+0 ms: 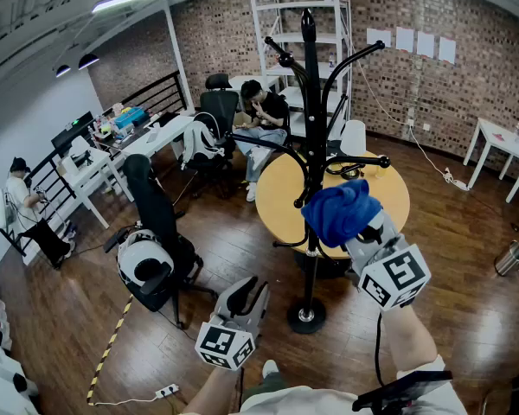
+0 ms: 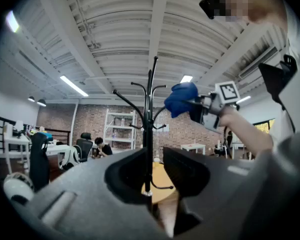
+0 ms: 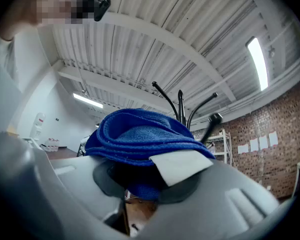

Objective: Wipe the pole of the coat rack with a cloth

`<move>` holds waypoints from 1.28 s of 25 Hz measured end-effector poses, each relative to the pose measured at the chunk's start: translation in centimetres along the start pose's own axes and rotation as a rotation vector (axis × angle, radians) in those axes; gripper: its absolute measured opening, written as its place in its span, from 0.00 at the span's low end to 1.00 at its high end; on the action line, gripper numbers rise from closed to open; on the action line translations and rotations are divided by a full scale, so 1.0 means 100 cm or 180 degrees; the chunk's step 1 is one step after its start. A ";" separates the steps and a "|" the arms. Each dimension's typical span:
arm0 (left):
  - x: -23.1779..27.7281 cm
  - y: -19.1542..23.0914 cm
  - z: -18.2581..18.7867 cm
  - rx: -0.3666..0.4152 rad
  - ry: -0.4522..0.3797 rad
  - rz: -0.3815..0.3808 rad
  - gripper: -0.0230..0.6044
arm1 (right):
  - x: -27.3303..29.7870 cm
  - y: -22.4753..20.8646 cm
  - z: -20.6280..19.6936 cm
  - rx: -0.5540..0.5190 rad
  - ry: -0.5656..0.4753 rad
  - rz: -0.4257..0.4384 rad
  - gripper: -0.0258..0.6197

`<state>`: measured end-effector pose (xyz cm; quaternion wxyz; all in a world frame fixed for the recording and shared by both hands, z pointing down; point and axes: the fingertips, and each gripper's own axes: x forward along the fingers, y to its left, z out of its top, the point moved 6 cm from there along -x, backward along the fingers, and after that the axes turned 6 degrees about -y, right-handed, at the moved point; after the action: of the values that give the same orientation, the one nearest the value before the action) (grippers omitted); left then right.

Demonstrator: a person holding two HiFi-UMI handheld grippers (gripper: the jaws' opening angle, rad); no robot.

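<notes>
My right hand-held gripper is clamped on the cloth, with the pole just beside at 9 o'clock. I'd press flush, then stroke straight down. My left hand-held gripper is slightly apart and empty.

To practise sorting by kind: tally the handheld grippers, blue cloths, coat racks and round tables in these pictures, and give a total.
Grippers: 2 (left gripper, right gripper)
Blue cloth: 1
Coat rack: 1
Round table: 1
Total: 5
</notes>
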<state>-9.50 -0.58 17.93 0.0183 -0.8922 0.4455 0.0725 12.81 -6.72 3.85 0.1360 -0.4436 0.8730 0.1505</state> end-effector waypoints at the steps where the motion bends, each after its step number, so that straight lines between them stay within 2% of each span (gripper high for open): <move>1: 0.007 0.015 0.008 0.0067 -0.0079 -0.0018 0.18 | 0.028 -0.010 0.017 -0.0052 -0.0059 -0.0038 0.20; 4: 0.026 0.059 0.026 0.0184 -0.0228 -0.0078 0.17 | 0.108 -0.037 0.055 -0.0069 -0.0068 -0.0189 0.20; 7: 0.046 0.087 0.032 0.0155 -0.0282 -0.0250 0.17 | 0.162 -0.057 0.061 0.0074 0.0229 -0.0377 0.20; 10: 0.068 0.099 0.029 0.0068 -0.0271 -0.0516 0.17 | 0.176 -0.064 0.058 0.0049 0.0353 -0.0549 0.20; 13: 0.082 0.109 0.027 0.0034 -0.0251 -0.0663 0.17 | 0.176 -0.061 0.051 -0.0017 0.0352 -0.0644 0.20; 16: 0.090 0.120 0.029 0.0019 -0.0317 -0.0731 0.17 | 0.168 -0.047 0.020 -0.0111 0.0541 -0.0738 0.20; 20: 0.101 0.127 0.013 -0.0058 -0.0221 -0.0811 0.17 | 0.147 -0.032 -0.059 0.0118 0.0927 -0.0897 0.20; 22: 0.105 0.126 0.008 -0.0093 -0.0199 -0.0899 0.17 | 0.139 -0.028 -0.086 0.0149 0.0953 -0.0960 0.20; 24: 0.108 0.127 0.006 -0.0113 -0.0199 -0.0977 0.17 | 0.137 -0.023 -0.094 0.0036 0.0911 -0.1024 0.20; 27: 0.112 0.127 0.003 -0.0151 -0.0206 -0.1056 0.17 | 0.137 -0.009 -0.075 -0.0127 0.0846 -0.1010 0.20; 32: 0.116 0.135 0.001 -0.0203 -0.0223 -0.1108 0.17 | 0.177 0.021 0.018 -0.0807 0.0363 -0.0615 0.20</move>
<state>-13.36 -17.88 16.53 0.0179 -0.9529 0.2809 0.1133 1.23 -17.80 -4.07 0.0430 -0.5468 0.8066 0.2203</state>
